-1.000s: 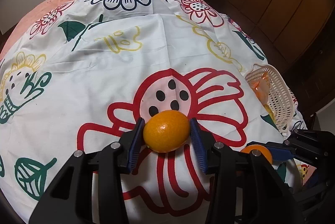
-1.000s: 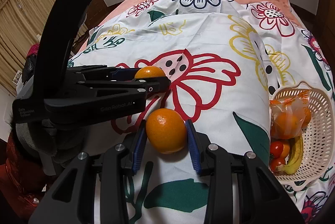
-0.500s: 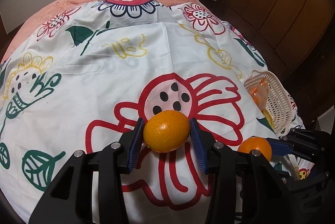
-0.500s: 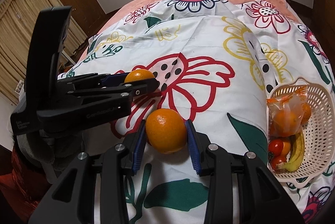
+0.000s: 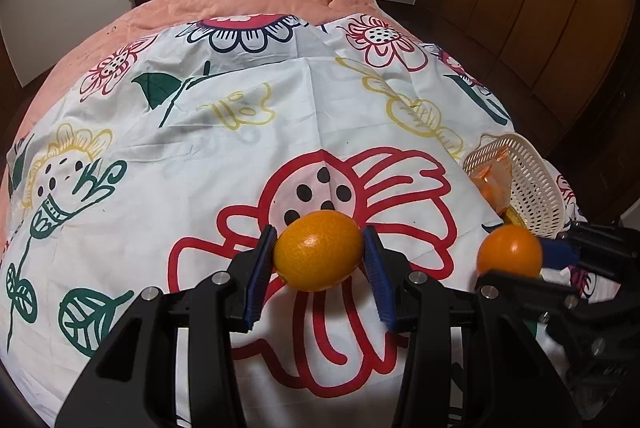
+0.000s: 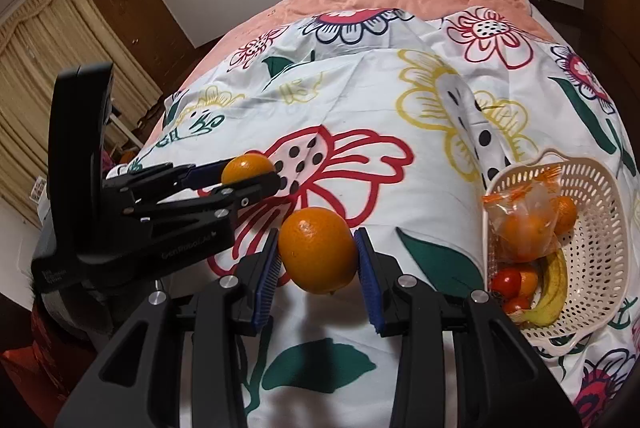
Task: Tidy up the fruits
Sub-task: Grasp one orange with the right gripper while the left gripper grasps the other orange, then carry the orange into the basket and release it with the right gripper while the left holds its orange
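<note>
We hold one orange [image 5: 319, 250] clamped between the blue pads of the left gripper [image 5: 319, 256] and a second orange [image 6: 317, 250] clamped in the right gripper [image 6: 317, 260], both above the floral sheet [image 5: 240, 147]. Only the right wrist view shows the basket [image 6: 600, 252] interior: a bagged orange [image 6: 524, 224], tomatoes [image 6: 506, 282] and a banana [image 6: 554, 292], to the right of the right gripper.
</note>
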A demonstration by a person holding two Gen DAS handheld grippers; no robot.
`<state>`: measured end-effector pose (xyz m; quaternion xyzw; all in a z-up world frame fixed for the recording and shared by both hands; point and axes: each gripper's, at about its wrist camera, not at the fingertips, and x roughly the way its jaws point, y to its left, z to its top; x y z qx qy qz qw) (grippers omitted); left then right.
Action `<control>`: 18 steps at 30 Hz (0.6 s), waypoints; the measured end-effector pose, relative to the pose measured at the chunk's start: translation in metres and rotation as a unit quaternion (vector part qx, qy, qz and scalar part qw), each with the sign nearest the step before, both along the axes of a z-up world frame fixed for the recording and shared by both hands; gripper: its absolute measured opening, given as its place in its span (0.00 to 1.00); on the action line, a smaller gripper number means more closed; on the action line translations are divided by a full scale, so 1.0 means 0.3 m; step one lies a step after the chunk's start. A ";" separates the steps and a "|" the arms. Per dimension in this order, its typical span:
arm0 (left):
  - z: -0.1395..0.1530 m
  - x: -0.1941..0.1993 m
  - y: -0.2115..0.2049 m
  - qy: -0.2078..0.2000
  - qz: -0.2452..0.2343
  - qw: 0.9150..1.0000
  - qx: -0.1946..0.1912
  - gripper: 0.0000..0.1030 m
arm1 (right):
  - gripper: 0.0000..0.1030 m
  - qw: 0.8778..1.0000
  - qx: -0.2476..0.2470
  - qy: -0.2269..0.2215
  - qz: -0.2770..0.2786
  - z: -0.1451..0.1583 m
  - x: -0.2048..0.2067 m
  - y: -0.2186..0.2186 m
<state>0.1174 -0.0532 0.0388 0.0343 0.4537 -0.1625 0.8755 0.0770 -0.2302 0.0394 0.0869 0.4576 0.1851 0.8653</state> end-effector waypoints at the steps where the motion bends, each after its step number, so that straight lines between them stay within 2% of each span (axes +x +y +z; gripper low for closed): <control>1: 0.001 -0.002 -0.003 -0.001 -0.001 1.000 0.002 0.44 | 0.36 1.000 0.001 -0.001 -0.003 0.001 0.001 -0.009; 9: 0.011 -0.022 -0.035 -0.016 -0.008 1.000 0.023 0.44 | 0.36 0.999 0.006 -0.009 -0.040 0.015 -0.002 -0.107; 18: 0.023 -0.038 -0.074 -0.021 -0.021 0.999 0.027 0.44 | 0.36 0.995 0.010 -0.017 -0.100 0.025 -0.020 -0.267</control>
